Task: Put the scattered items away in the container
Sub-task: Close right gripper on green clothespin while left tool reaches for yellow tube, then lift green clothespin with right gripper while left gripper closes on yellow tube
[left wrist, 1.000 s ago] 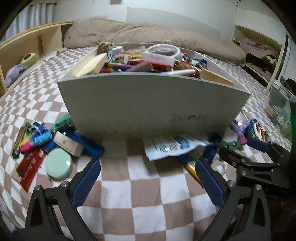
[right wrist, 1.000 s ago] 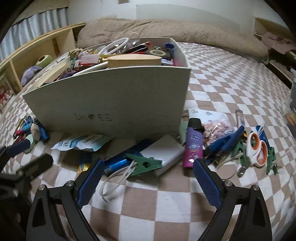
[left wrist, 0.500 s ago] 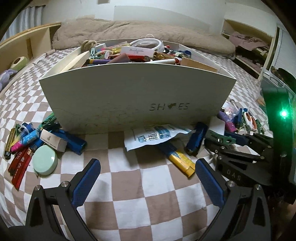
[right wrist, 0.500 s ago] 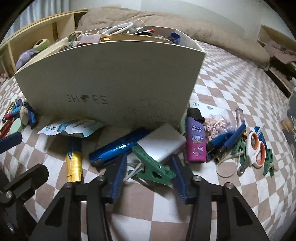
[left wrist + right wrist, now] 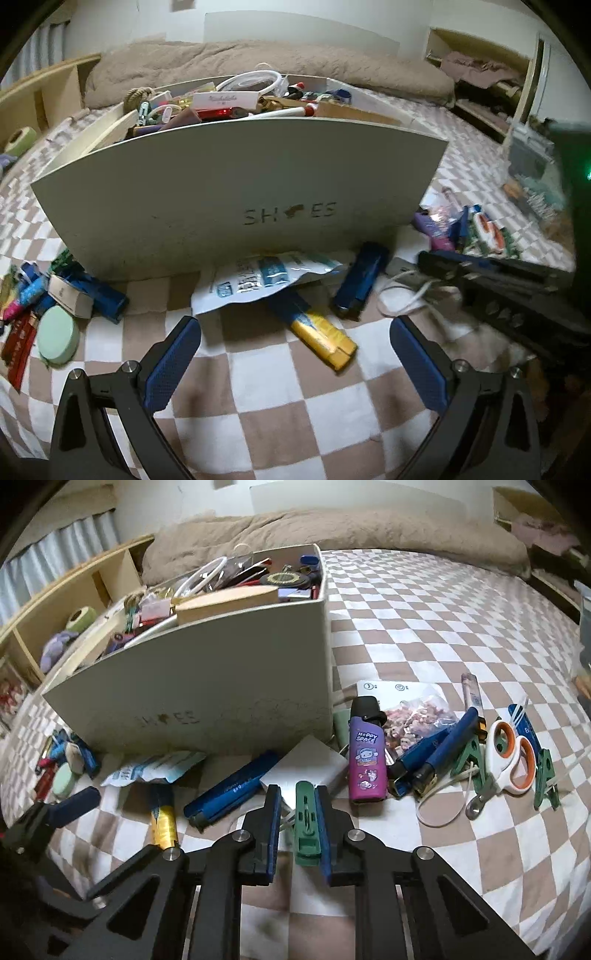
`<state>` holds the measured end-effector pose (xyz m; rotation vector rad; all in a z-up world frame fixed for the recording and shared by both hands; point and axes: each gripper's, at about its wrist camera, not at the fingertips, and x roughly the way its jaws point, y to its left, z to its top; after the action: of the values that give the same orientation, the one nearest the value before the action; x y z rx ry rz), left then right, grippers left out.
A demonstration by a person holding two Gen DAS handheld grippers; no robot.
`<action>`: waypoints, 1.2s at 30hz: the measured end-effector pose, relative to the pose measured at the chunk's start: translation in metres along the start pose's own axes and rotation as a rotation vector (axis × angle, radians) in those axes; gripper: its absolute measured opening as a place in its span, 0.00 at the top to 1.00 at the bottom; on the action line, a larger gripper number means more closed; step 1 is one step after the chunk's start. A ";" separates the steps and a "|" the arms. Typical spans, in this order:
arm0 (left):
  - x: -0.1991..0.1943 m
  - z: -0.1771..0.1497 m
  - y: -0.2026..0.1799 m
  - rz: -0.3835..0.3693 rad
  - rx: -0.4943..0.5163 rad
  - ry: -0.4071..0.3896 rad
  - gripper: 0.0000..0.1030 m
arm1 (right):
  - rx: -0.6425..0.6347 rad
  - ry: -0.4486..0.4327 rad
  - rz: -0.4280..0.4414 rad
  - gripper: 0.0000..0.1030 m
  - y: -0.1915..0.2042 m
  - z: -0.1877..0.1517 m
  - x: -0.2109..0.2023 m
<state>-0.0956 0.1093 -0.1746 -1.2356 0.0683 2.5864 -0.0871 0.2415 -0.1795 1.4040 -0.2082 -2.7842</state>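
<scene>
1. The right gripper (image 5: 300, 825) has just been closing, and its blue pads now pinch a green peg (image 5: 306, 823) between them, the peg pointing away along the fingers.
2. The peg sits just in front of a white block (image 5: 308, 764), which lies on the bed (image 5: 424, 627) near the box's front right corner; whether the peg touches the bed cannot be told.
3. The left gripper (image 5: 295, 360) is spread wide, with nothing between its pads, and hangs over bare checked sheet.
4. The box (image 5: 236, 199), pale grey with "SHOES" on its front wall, stands on the bed and is heaped to the rim with small items.
5. Straight ahead of the left gripper, a white packet (image 5: 266, 278) leans against the foot of the box, partly covering a yellow tube (image 5: 321, 338).
6. A dark blue case (image 5: 360, 280) lies just right of the packet.
7. To the left of the box are a mint round tin (image 5: 58, 339), a small white carton (image 5: 70, 297) and a huddle of coloured tubes and wrappers.
8. To the right of the box, in the right wrist view, a purple vape (image 5: 365, 753) lies beside a bag of pinkish bits (image 5: 413, 716).
9. Further right lie blue pens (image 5: 436, 749), more green pegs, and scissors (image 5: 508, 760) with orange and white handles.
10. A beige quilt (image 5: 332, 531) is bunched along the far end of the bed.
</scene>
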 end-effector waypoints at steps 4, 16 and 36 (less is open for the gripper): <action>0.010 -0.005 0.002 0.057 0.008 0.035 0.00 | 0.042 -0.005 -0.011 0.87 -0.010 0.007 0.002; 0.011 -0.004 0.012 -0.013 -0.051 0.077 0.06 | 0.136 -0.017 0.019 0.87 -0.032 0.010 -0.005; -0.006 -0.020 0.023 0.003 -0.053 0.068 0.80 | 0.209 0.005 0.076 0.87 -0.043 0.000 -0.007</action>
<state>-0.0828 0.0829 -0.1846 -1.3432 0.0155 2.5636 -0.0813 0.2848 -0.1790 1.4084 -0.5546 -2.7634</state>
